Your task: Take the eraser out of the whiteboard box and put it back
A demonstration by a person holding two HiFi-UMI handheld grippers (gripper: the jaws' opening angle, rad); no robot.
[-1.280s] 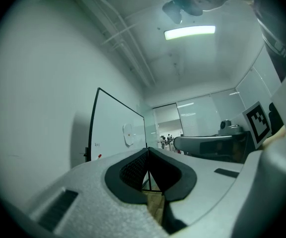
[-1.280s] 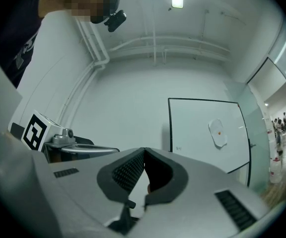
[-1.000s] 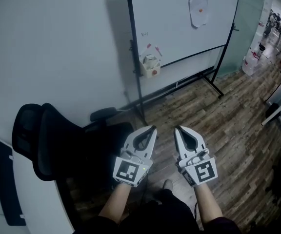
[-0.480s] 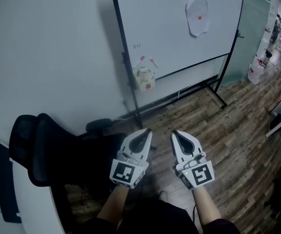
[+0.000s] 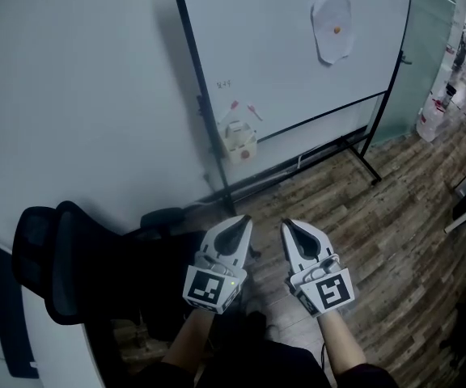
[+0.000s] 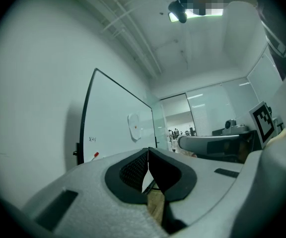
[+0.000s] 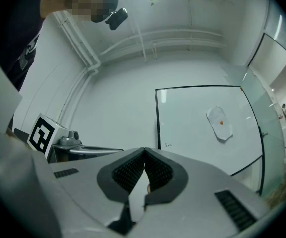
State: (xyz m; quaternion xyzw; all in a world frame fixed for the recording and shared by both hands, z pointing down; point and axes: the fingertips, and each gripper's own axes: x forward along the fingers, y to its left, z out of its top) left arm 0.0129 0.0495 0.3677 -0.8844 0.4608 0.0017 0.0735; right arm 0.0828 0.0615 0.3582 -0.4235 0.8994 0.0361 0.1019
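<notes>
The whiteboard [image 5: 298,47] stands on its black frame against the wall ahead. A small white box [image 5: 239,141] hangs on its left post, with red-tipped markers sticking out of the top. No eraser can be made out from here. My left gripper [image 5: 244,220] and right gripper [image 5: 286,224] are held side by side at waist height, well short of the board. Both point toward it, and both are shut and hold nothing. The left gripper view has its shut jaw tips [image 6: 148,150] before the board [image 6: 115,128]. The right gripper [image 7: 144,150] faces the board [image 7: 207,128] too.
A black office chair [image 5: 63,253] stands close at my left, by a white desk edge [image 5: 47,354]. A paper sheet with an orange magnet [image 5: 332,27] hangs on the board. The stand's feet [image 5: 366,164] rest on the wood floor. A glass wall and a white bin [image 5: 431,111] are at the right.
The whiteboard and its box have grown larger and slid left and down in the head view as I came closer. Both grippers stayed shut and side by side.
</notes>
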